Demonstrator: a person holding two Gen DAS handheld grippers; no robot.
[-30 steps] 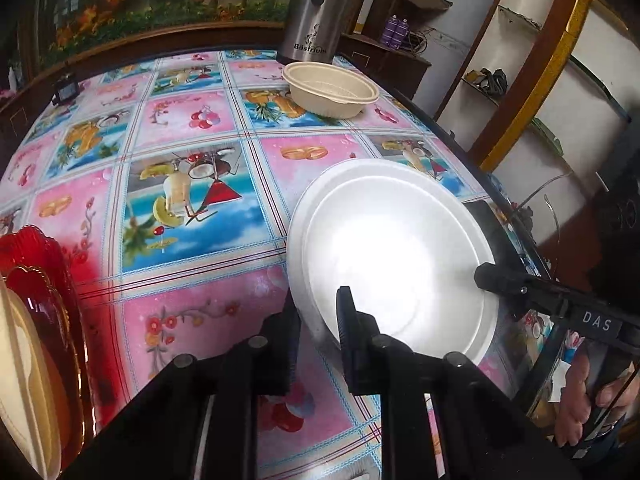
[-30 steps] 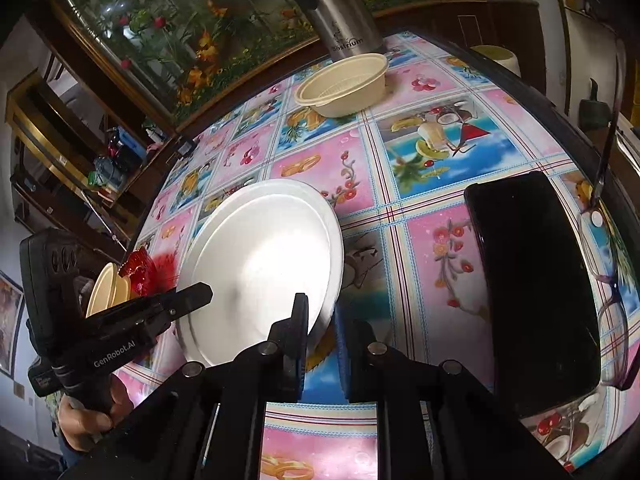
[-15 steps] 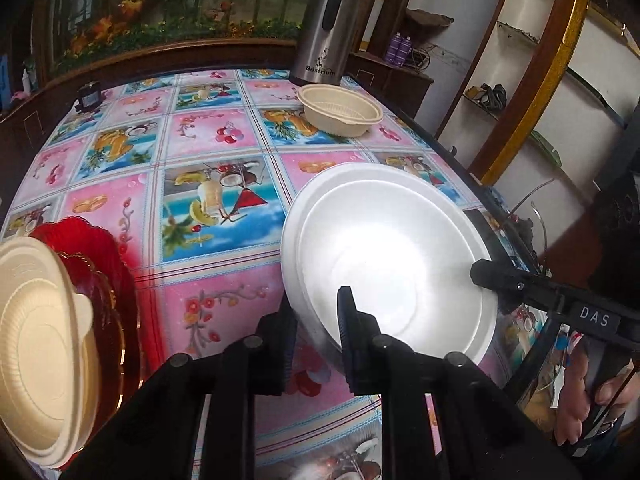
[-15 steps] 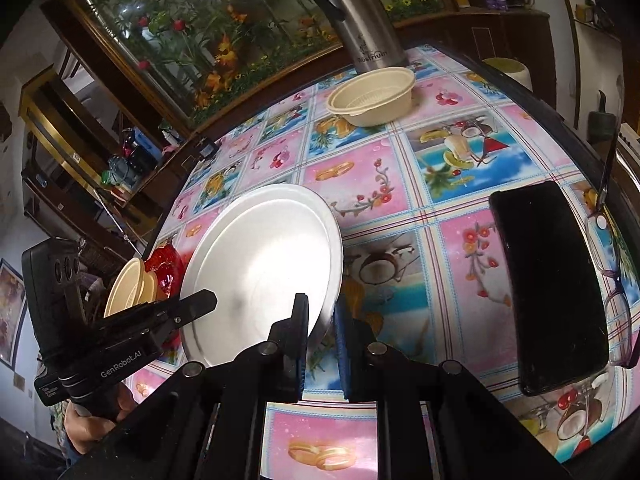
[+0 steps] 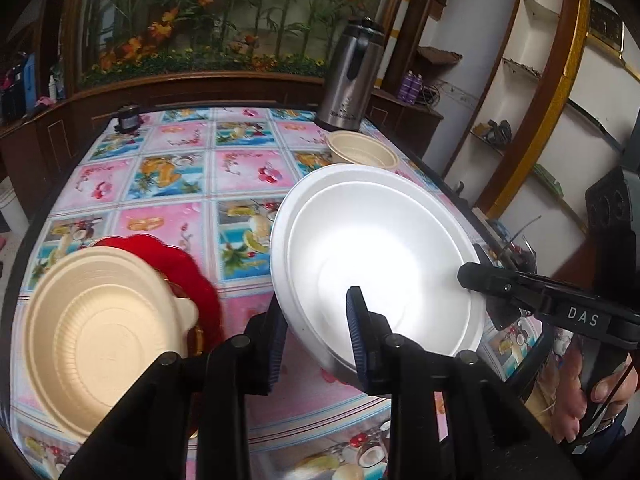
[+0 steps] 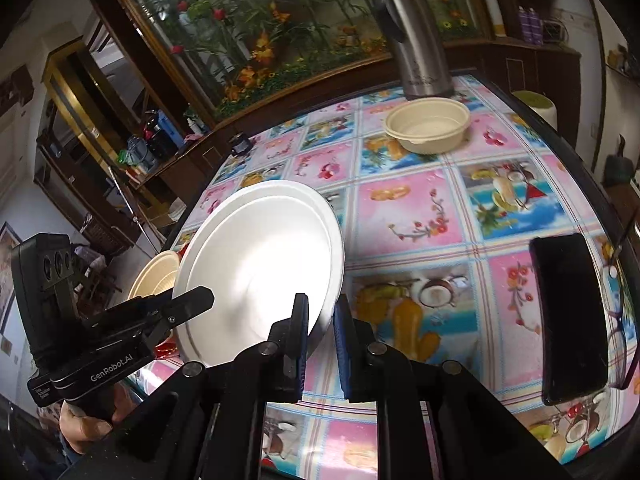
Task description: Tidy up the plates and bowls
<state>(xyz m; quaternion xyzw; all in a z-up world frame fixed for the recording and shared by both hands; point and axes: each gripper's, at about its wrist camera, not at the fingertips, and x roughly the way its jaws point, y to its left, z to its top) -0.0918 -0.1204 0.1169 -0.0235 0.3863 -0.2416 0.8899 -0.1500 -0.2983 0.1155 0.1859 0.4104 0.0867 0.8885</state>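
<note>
your left gripper (image 5: pixel 316 330) jaws have just been opening around the white foam plate (image 5: pixel 380 256) rim, right gripper (image 6: pixel 320 334) clamped on it, plate lifted off the table, now beside the beige bowl (image 5: pixel 100 332) on red plate (image 5: pixel 192 276), likely its stack.

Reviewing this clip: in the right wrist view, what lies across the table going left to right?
Beige bowl on the red plate → white plate → beige bowl by the flask → black phone.
</note>
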